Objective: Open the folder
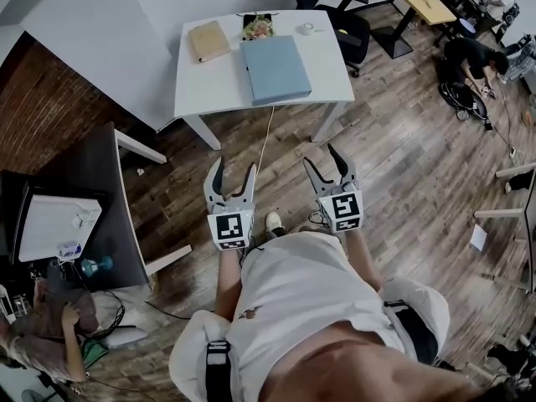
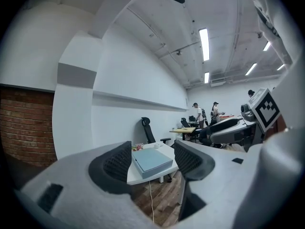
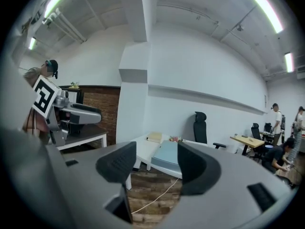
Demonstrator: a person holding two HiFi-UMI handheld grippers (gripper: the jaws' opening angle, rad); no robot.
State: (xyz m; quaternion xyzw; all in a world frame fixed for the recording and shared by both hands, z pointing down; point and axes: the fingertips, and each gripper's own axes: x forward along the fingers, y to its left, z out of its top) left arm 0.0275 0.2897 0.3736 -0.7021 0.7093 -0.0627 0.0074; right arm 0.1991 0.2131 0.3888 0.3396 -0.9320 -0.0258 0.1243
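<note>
A light blue folder (image 1: 275,69) lies closed on the white table (image 1: 327,80), well ahead of me; it also shows between the jaws in the left gripper view as the folder (image 2: 151,160) and in the right gripper view as the folder (image 3: 167,158). My left gripper (image 1: 234,169) and right gripper (image 1: 325,155) hang over the wooden floor in front of my body, far short of the table. Both stand open with nothing between their fingers.
On the table lie a tan book (image 1: 208,40), a small flower bunch (image 1: 258,28) and a white cup (image 1: 308,28). A cable (image 1: 265,141) hangs from the table's front edge. A black office chair (image 1: 339,15) stands behind it. A dark desk (image 1: 100,199) is at left; people crouch at right.
</note>
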